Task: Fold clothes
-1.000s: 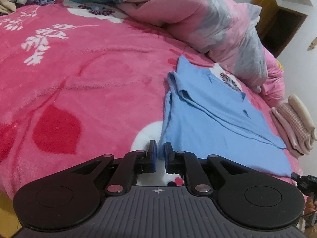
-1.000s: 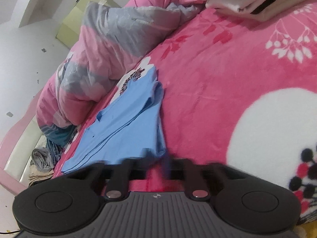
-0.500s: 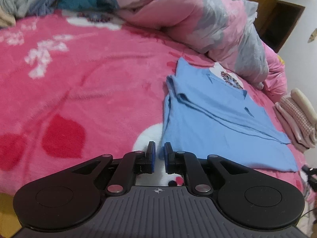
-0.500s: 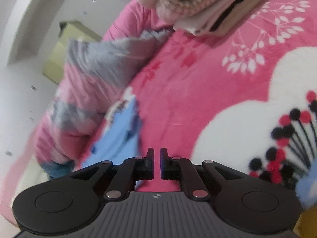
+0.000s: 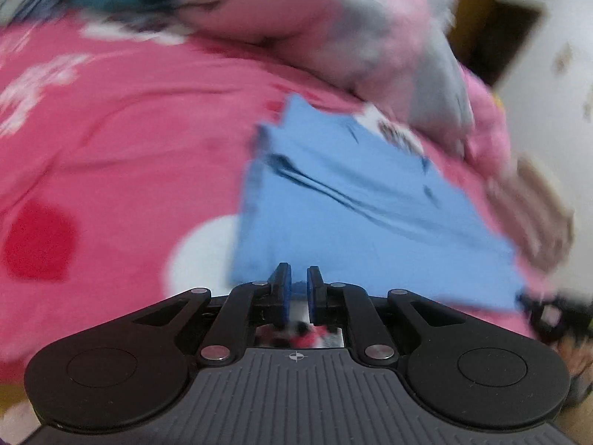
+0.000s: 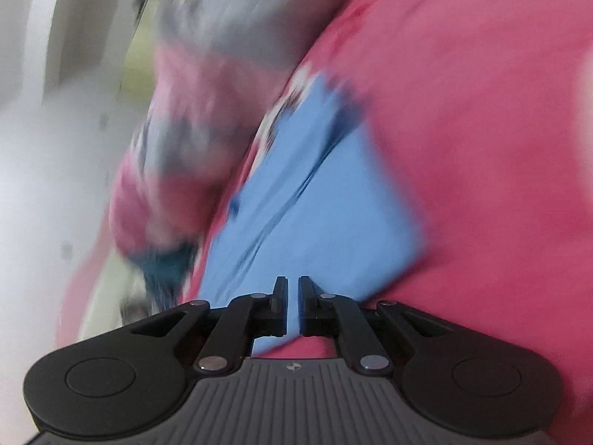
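At the near edge of the bed, the left gripper (image 5: 299, 284) and right gripper (image 6: 292, 298) are both nearly closed and empty, poised over the near hem of the partly folded blue shirt (image 5: 355, 215). Opening each at a hem corner and pinching all layers should keep the next fold toward the far quilt (image 5: 333, 37) square.

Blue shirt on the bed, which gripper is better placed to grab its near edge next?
Probably left. The left gripper points at the blue shirt's near corner; the right gripper aims mid-hem. Both jaws nearly closed, empty.
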Available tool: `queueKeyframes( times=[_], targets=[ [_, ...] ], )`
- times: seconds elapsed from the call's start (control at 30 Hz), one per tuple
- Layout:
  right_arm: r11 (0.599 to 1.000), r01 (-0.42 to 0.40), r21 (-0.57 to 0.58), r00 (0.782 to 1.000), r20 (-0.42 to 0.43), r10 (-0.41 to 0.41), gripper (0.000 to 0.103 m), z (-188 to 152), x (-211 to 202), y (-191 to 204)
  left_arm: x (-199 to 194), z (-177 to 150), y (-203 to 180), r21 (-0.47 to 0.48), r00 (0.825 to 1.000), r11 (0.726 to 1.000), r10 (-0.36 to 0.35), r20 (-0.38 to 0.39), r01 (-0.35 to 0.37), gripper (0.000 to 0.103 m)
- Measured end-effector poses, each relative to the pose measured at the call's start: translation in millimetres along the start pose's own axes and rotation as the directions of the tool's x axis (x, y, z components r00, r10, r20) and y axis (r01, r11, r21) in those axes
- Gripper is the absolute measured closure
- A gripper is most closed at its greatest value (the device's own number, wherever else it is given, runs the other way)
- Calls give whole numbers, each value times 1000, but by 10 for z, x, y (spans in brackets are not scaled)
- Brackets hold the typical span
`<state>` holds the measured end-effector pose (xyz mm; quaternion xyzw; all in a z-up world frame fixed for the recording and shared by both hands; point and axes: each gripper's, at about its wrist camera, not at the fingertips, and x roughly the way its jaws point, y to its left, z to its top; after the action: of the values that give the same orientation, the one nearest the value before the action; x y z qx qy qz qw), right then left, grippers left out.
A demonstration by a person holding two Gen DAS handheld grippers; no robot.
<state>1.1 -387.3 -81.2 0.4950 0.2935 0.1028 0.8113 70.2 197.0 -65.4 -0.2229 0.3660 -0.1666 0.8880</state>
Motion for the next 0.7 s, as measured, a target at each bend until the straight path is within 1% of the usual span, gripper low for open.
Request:
queueKeyframes(
  times=[0.03, 0.07, 0.13, 0.17, 0.23, 0.27, 0.3, 0.33, 0.37, 0.4, 0.43, 0.47, 0.53, 0.7],
  targets=[
    [999, 40, 13, 997, 59, -41, 96, 80, -185, -42, -82, 31, 82, -37, 1000, 999, 2, 17, -2, 94],
    [997, 71, 19, 992, 106, -73, 95, 145, -345, -55, -153, 57, 131, -46, 999, 999, 15, 33, -14, 94],
    [996, 89, 26, 981, 170, -92, 94, 247, -598, -27, -253, 130, 165, -47, 998, 999, 31, 55, -28, 94],
    [996, 88, 26, 978, 187, -91, 93, 276, -671, 8, -287, 170, 166, -46, 997, 999, 32, 64, -29, 94],
    [997, 83, 10, 978, 193, -83, 84, 310, -689, 115, -284, 257, 116, -43, 997, 999, 15, 75, -11, 93],
    [997, 80, 0, 979, 190, -78, 82, 320, -658, 177, -236, 294, 83, -40, 997, 999, 7, 73, -4, 93],
    [997, 71, -6, 982, 177, -69, 81, 318, -611, 235, -188, 331, 50, -38, 997, 999, -1, 71, 3, 89],
    [998, 57, -4, 986, 155, -55, 80, 312, -537, 281, -131, 367, 13, -35, 998, 999, -5, 66, 7, 81],
    [999, 42, 0, 990, 132, -41, 78, 306, -458, 325, -40, 400, -38, -28, 999, 1000, 1, 51, 0, 75],
    [999, 32, 6, 994, 107, -32, 73, 316, -360, 370, 46, 429, -86, -20, 999, 1000, 10, 36, -9, 65],
    [1000, 29, 7, 996, 85, -30, 71, 303, -250, 421, 116, 446, -124, -8, 999, 1000, 27, 22, -27, 60],
    [1000, 28, 6, 998, 63, -28, 69, 283, -139, 473, 185, 463, -163, 5, 999, 999, 44, 9, -44, 58],
    [999, 48, 16, 998, 29, -49, 61, 291, 6, 504, 303, 498, -208, 13, 997, 997, 71, -11, -70, 55],
    [992, 101, 70, 995, -36, -98, 60, 342, 200, 453, 394, 570, -168, -17, 997, 997, 73, 0, -73, 55]
  ],
)
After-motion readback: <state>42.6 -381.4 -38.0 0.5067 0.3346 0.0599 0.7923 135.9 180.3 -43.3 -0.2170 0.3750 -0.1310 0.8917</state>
